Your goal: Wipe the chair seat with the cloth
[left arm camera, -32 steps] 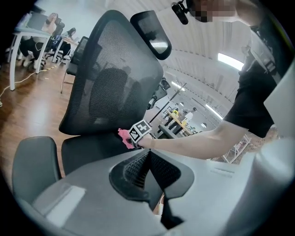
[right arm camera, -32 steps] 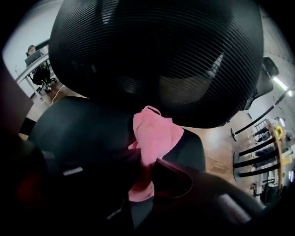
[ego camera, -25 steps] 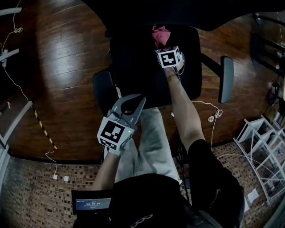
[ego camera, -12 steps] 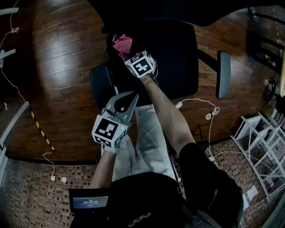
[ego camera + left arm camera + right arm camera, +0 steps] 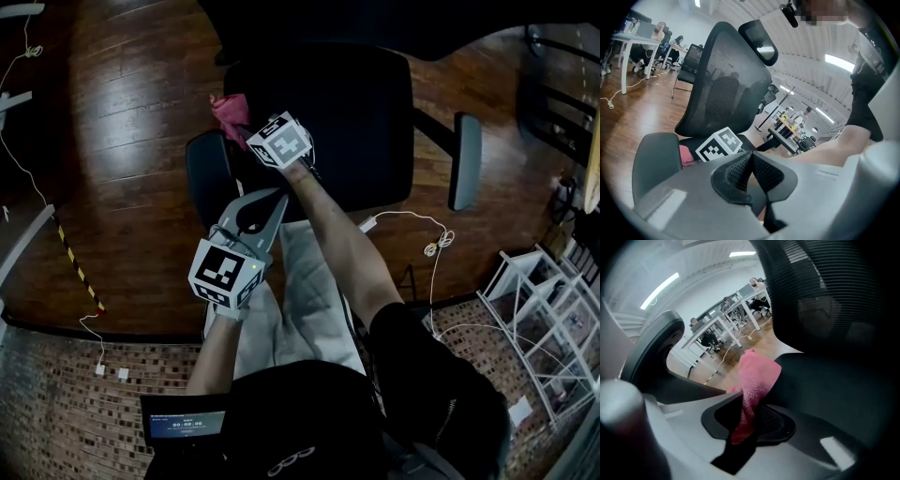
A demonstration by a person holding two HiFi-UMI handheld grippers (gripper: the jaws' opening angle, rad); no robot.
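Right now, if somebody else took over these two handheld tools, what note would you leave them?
Right gripper: jaws shut on the fluffy pink cloth, at the left edge of the black office chair seat, near the black armrest pad.
Left gripper: jaws together, empty, held by the seat's front edge.
Done: cloth is gripped and at the seat; how much is wiped cannot be told.
Left: probably sweep the cloth across the seat.

Cloth (image 5: 229, 109) partly hidden behind right tool (image 5: 249, 129), chair backrest (image 5: 375, 23) cut by top edge, distant people (image 5: 660, 29) too small.
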